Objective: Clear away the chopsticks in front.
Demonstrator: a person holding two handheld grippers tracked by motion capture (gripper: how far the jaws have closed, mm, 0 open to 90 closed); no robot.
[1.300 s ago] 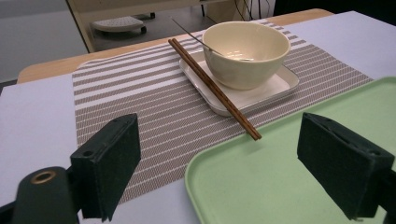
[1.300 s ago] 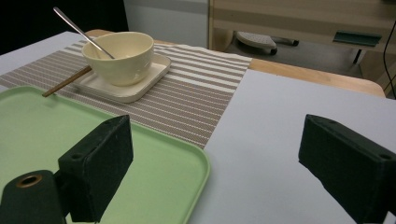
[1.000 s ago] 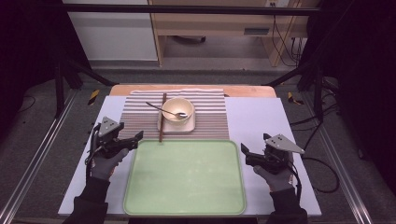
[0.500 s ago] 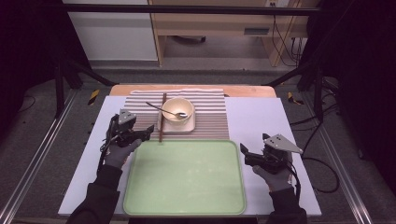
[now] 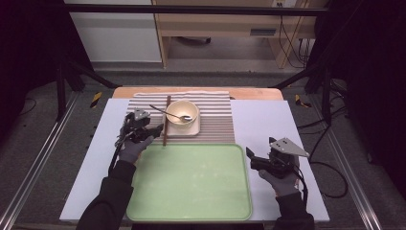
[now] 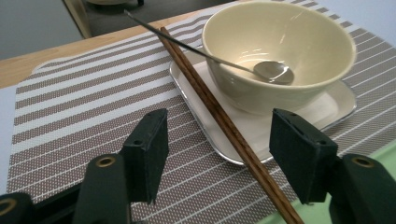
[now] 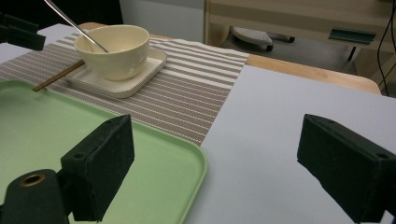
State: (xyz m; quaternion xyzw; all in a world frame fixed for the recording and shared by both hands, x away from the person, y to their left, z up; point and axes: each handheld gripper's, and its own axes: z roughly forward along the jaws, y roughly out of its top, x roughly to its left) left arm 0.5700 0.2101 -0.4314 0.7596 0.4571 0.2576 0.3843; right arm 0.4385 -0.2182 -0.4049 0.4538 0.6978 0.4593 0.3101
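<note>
High view: at left, the person's left forearm enters from the bottom edge and slants up and slightly right, the gloved hand carrying the left gripper (image 5: 155,130) low over the striped mat (image 5: 215,125), its tips pointing right toward the chopsticks (image 5: 165,120). Left gripper view: the chopsticks lie between the two black jaws, nearer the right one, with a clear gap on each side; the jaws have just been closing and stand partly apart, gripping nothing. The chopsticks rest on the mat, propped across the edge of the white dish (image 6: 327,105), their near end reaching the tray (image 6: 373,149). On the dish stands the bowl (image 6: 280,42), with a spoon (image 6: 273,71) inside, its handle leaning over the rim above the chopsticks. High view, centre: the green tray lies on the table nearest the person. At right, the right hand holds the right gripper (image 5: 250,159) level beside the tray's right edge, pointing left. Right gripper view: its jaws stand wide apart, empty, over the tray corner and bare table (image 7: 280,116).
</note>
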